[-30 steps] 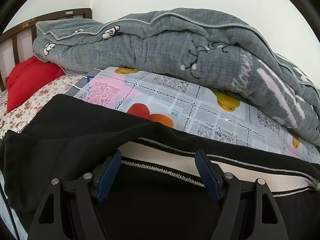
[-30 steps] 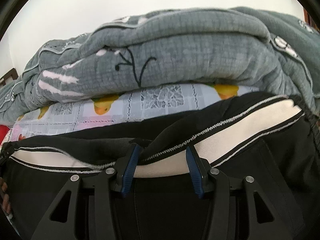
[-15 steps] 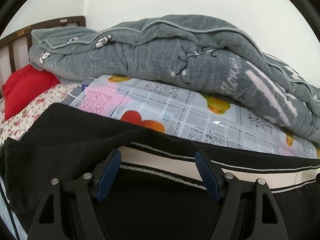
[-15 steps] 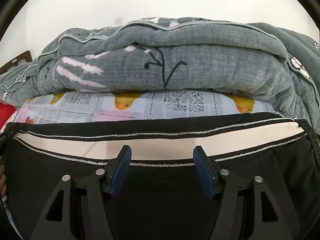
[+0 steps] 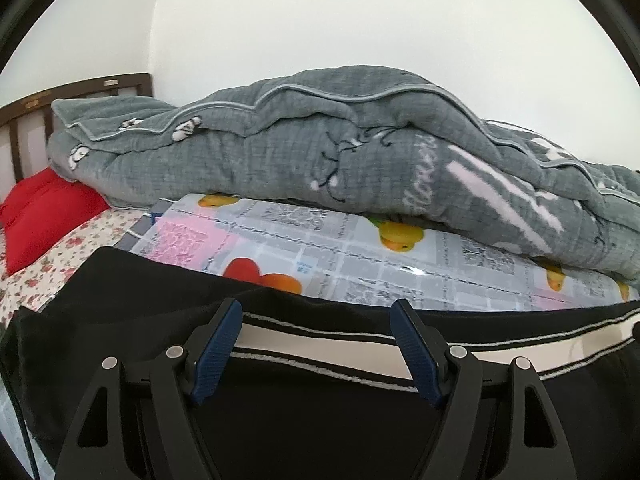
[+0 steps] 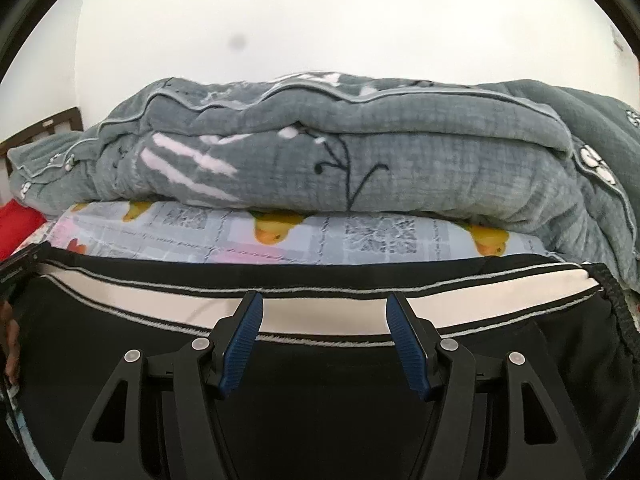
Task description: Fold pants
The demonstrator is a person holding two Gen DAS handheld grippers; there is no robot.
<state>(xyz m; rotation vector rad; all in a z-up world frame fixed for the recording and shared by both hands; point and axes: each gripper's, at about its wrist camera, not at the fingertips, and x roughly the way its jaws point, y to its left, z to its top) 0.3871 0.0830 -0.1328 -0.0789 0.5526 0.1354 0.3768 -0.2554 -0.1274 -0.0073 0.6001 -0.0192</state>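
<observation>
1. Black pants (image 5: 320,420) lie spread on the duck-print sheet (image 5: 352,256), white-striped waistband (image 6: 320,312) running 9 to 3 o'clock, grey quilt (image 6: 320,160) at 12.
2. Left gripper (image 5: 316,346) is spread wide, nothing pinched, over the band.
3. Right gripper (image 6: 322,338): same, spread and empty.
4. Progress imo: maybe one fold in, can't tell tbh. More folds prob still left.

A plain white wall (image 5: 360,32) fills the far side. At far left stands a dark wooden headboard (image 5: 24,120), with a red pillow (image 5: 44,208) near it on a floral sheet (image 5: 48,268). A grey quilt (image 5: 320,160) lies bunched along the wall on a duck-print cloth (image 5: 340,252). Light is soft and even.
</observation>
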